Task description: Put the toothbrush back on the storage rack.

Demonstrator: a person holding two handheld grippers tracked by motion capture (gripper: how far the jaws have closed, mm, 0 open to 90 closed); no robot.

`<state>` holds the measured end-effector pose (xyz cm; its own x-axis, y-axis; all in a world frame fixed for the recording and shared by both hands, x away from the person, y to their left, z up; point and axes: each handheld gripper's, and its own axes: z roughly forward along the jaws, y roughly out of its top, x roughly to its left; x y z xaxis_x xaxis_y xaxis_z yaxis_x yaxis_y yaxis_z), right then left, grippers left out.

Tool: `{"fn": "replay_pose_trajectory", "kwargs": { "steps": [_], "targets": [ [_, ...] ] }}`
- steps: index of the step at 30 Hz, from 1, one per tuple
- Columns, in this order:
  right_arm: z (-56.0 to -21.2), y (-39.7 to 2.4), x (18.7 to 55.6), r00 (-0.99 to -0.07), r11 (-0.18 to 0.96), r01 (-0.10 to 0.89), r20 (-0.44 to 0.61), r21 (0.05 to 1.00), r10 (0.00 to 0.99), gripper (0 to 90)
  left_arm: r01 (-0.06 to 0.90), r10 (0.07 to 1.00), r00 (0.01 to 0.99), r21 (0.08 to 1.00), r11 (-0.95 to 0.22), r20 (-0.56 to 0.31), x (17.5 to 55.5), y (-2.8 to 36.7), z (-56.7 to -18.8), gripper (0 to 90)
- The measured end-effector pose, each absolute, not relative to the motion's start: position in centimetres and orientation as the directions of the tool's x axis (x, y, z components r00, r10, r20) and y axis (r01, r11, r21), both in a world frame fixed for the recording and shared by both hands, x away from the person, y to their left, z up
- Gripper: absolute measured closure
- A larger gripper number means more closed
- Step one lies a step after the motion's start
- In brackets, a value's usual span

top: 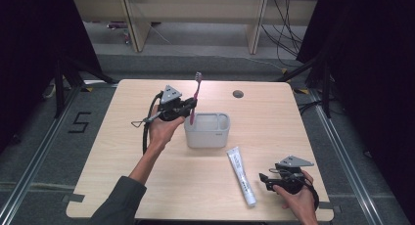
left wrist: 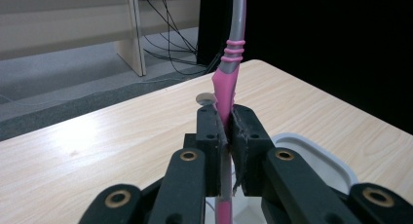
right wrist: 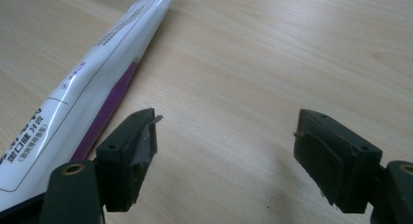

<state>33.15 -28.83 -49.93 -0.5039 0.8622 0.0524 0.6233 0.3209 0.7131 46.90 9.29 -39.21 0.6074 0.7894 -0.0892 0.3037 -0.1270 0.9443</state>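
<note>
The left gripper (top: 190,107) squeezes the pink toothbrush (top: 195,95) just above the holder (top: 207,130); it may bump the rim. The right gripper (right wrist: 224,151) is wide open and holds nothing.

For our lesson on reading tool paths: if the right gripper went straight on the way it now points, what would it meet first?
Probably bare table: the right gripper has open jaws, nothing between them, and the toothpaste tube lies just off its left jaw. Depth is hard to judge.
</note>
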Motion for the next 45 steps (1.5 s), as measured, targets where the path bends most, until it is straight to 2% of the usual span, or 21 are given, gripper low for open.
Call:
{"fn": "replay_pose_trajectory", "kwargs": {
  "steps": [2,16,21,23,24,28,45],
  "targets": [
    [-49.9,-28.7,33.0,-0.492,0.3,0.639,0.077,0.708,0.867,24.6,0.305,0.79,0.606,0.944,-0.122,-0.094,46.9,9.3,-39.3,82.2],
    [-50.0,-28.7,33.1,-0.497,0.305,0.638,0.076,0.707,0.864,24.5,0.324,0.796,0.595,0.94,-0.109,-0.112,47.2,9.4,-40.7,82.1],
    [-50.2,-28.7,33.2,-0.522,0.322,0.61,0.061,0.724,0.851,24.5,0.324,0.799,0.59,0.941,-0.103,-0.116,47.2,9.4,-41.0,82.1],
    [-50.1,-28.7,33.2,-0.511,0.31,0.63,0.079,0.712,0.856,24.4,0.327,0.802,0.587,0.939,-0.11,-0.11,47.3,9.4,-41.2,82.0],
    [-50.2,-28.8,33.3,-0.525,0.329,0.606,0.053,0.724,0.849,24.5,0.331,0.805,0.584,0.937,-0.111,-0.11,47.3,9.4,-41.4,82.0],
    [-50.1,-28.7,33.1,-0.507,0.314,0.622,0.063,0.717,0.86,24.5,0.347,0.812,0.572,0.931,-0.11,-0.117,47.4,9.5,-42.2,82.0],
    [-50.2,-28.6,33.1,-0.507,0.321,0.622,0.056,0.714,0.86,24.5,0.363,0.83,0.551,0.921,-0.14,-0.091,47.2,9.7,-43.5,79.3]
  ]
}}
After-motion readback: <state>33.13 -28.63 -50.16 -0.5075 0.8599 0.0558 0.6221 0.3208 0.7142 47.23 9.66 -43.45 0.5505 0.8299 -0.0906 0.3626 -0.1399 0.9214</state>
